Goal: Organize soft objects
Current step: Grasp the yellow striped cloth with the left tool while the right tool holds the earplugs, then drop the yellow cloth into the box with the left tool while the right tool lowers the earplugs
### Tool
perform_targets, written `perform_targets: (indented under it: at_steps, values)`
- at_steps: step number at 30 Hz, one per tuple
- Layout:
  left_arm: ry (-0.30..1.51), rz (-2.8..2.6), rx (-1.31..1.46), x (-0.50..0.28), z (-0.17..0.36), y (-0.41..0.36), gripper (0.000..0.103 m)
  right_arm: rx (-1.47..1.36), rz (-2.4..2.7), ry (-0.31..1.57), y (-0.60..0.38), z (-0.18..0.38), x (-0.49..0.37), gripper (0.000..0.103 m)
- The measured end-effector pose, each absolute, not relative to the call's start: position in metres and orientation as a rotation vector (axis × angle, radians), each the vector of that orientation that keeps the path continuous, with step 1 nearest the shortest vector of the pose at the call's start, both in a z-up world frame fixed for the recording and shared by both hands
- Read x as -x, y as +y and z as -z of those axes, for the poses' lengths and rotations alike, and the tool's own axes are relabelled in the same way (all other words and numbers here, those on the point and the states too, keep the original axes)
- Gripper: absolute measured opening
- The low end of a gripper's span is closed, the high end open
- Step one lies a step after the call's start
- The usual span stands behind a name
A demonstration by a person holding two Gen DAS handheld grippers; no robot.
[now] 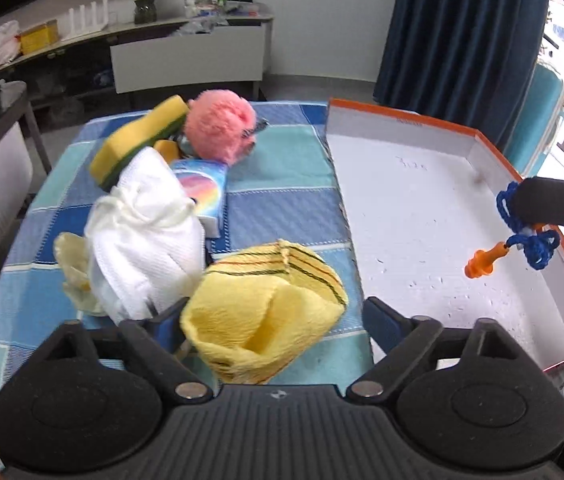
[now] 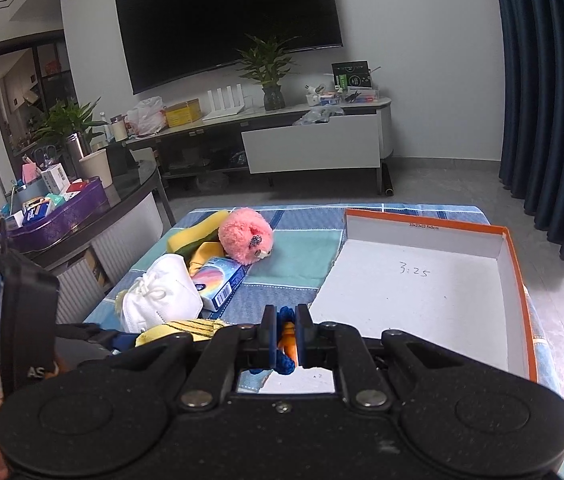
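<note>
From your left wrist view, the left gripper (image 1: pixel 272 320) stands wide, its jaws flanking the crumpled yellow cloth (image 1: pixel 268 312) at six o'clock; I cannot tell whether the left pad already touches it, and the right pad is clear of it. That cloth looks light, limp and ribbed, so expect it to sag and trail; take it at the thick folded bunch near its middle, not a loose edge. At nine o'clock lies the white face mask (image 1: pixel 146 240), also floppy, with a rainbow-printed box (image 1: pixel 206 188) just behind it, and at eleven o'clock a yellow-and-green sponge (image 1: pixel 142 140) beside the pink plush toy (image 1: pixel 220 130), both springy and easy to pinch anywhere. The orange-rimmed box lid (image 1: pixel 521 152) fills the three o'clock side, lying on the blue checked tablecloth (image 1: pixel 282 208), and over it the right gripper (image 1: pixel 525 228) dangles the blue-corded orange earplugs (image 1: pixel 485 262), not yet on the white floor. From your right wrist view, the right gripper (image 2: pixel 283 340) is pinched narrow on the blue cord (image 2: pixel 285 362) at six o'clock, the orange plug showing between its jaws. The lid's floor (image 2: pixel 413 308) lies at three o'clock. The cord is thin and slack; it should drop freely once you let go.
</note>
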State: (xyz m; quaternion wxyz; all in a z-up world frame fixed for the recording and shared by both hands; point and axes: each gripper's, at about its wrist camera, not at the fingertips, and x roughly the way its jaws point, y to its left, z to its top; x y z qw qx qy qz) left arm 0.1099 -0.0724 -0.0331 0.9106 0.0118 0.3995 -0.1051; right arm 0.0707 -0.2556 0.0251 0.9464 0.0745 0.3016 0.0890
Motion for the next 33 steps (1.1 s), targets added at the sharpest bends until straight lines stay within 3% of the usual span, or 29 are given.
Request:
perform_targets:
  at_steps: [2, 5, 7, 20, 33]
  values:
    - [0.822, 0.223, -0.032, -0.107, 0.034, -0.074, 0.057, -0.160, -0.175, 0.613, -0.259, -0.025, -0.070, 0.011]
    - [0.809, 0.221, 0.013, -0.103, 0.032, -0.067, 0.038, -0.173, -0.166, 0.611, -0.264, -0.024, -0.069, 0.011]
    - [0.798, 0.224, 0.043, -0.100, 0.025, -0.062, 0.031, -0.182, -0.160, 0.607, -0.266, -0.025, -0.068, 0.011]
    - [0.707, 0.218, 0.058, -0.095, -0.035, -0.075, 0.029, -0.194, -0.137, 0.573, -0.277, -0.044, -0.072, 0.011]
    - [0.698, 0.212, 0.034, -0.107, -0.052, -0.096, 0.029, -0.189, -0.075, 0.565, -0.296, -0.061, -0.072, 0.011]
